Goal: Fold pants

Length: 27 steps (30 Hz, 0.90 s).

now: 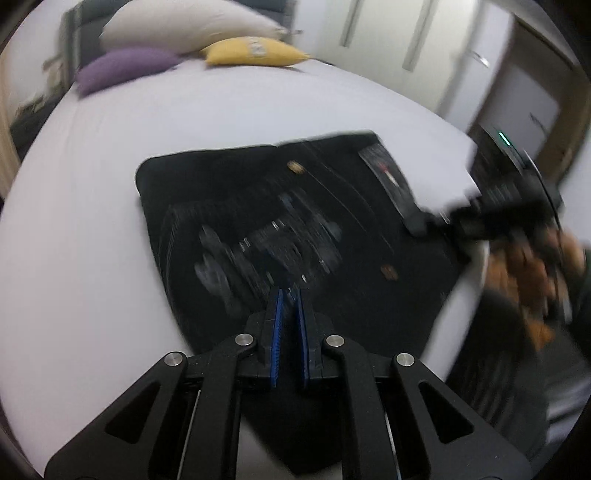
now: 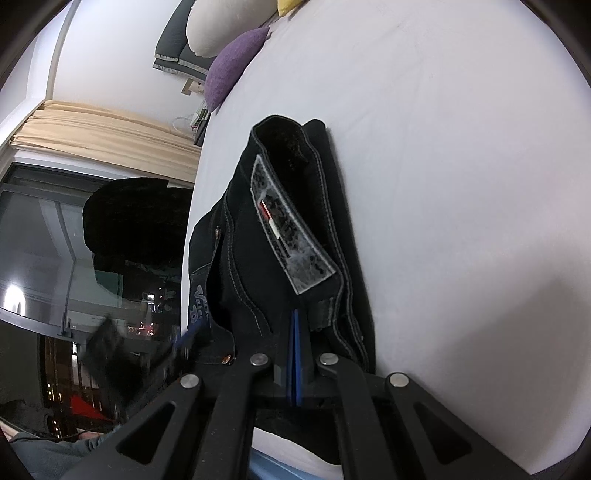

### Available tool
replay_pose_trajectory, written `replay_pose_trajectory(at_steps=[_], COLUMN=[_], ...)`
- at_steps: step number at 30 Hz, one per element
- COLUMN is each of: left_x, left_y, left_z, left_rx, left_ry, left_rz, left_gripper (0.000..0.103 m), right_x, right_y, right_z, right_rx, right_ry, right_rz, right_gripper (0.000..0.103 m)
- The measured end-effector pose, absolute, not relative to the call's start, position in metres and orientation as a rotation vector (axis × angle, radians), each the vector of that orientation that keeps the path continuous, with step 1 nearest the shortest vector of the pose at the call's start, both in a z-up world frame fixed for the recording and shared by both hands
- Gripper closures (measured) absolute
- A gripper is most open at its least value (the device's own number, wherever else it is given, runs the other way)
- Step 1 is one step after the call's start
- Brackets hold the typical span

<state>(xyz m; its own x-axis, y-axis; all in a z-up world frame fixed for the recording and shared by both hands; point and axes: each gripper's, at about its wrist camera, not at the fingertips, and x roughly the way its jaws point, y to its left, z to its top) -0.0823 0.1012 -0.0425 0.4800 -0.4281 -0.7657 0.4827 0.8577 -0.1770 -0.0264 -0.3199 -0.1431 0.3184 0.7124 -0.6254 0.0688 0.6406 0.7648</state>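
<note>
Gripping the waistband of the black pants (image 2: 295,236), your right gripper (image 2: 295,325) has its pads clamped together on the cloth. Your left gripper (image 1: 290,299) hangs closed above the pants, holding nothing; they lie folded on the white bed (image 1: 221,118).

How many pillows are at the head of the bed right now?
3: cream pillow farthest back, purple pillow at its left, yellow pillow at its right. More could be hidden.

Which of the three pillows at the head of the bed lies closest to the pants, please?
The purple pillow: in the right wrist view it lies nearest the pants, before the cream pillow and yellow pillow.
</note>
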Motion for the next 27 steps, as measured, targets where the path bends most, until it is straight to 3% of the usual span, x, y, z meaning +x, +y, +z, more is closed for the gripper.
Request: replay_pose_trajectory(at_steps=[7, 15, 18, 20, 22, 23, 24, 25, 26, 27], left_x=[-0.117, -0.103, -0.104, -0.106, -0.108, -0.105, -0.097, -0.090, -0.081, -0.076], left_y=[0.101, 0.068, 0.069, 0.076, 0.095, 0.103, 0.112, 0.119, 0.127, 0.137], left_z=[-0.037, -0.070, -0.059, -0.039, -0.016, -0.010, -0.007, -0.008, -0.010, -0.011], left_rx=[0.152, 0.084, 0.091, 0.062, 0.018, -0.003, -0.034, -0.063, -0.106, -0.162], left_ry=[0.882, 0.926, 0.916, 0.898, 0.835, 0.824, 0.828, 0.842, 0.853, 0.843], left_rz=[-0.553, -0.585, -0.583, -0.577, -0.542, -0.527, -0.505, -0.490, -0.470, -0.454], left_gripper=[0.096, 0.097, 0.096, 0.095, 0.094, 0.088, 0.066, 0.043, 0.003, 0.001], right_x=[-0.034, -0.042, -0.042, -0.042, -0.047, -0.049, -0.048, -0.045, -0.038, -0.034], right_y=[-0.314, -0.316, -0.316, -0.321, -0.332, -0.340, -0.345, -0.350, -0.355, -0.357], right_z=[-0.132, -0.138, -0.132, -0.118, -0.094, -0.080, -0.075, -0.072, -0.074, -0.077], right_rx=[0.754, 0.783, 0.779, 0.786, 0.790, 0.782, 0.777, 0.779, 0.787, 0.791], right_ry=[1.185, 1.136, 1.137, 1.142, 1.060, 1.005, 0.983, 0.977, 0.990, 1.006], right_rz=[0.451, 0.464, 0.472, 0.474, 0.492, 0.491, 0.487, 0.484, 0.476, 0.470], right_gripper=[0.103, 0.103, 0.103, 0.092, 0.042, 0.035, 0.031, 0.031, 0.031, 0.031])
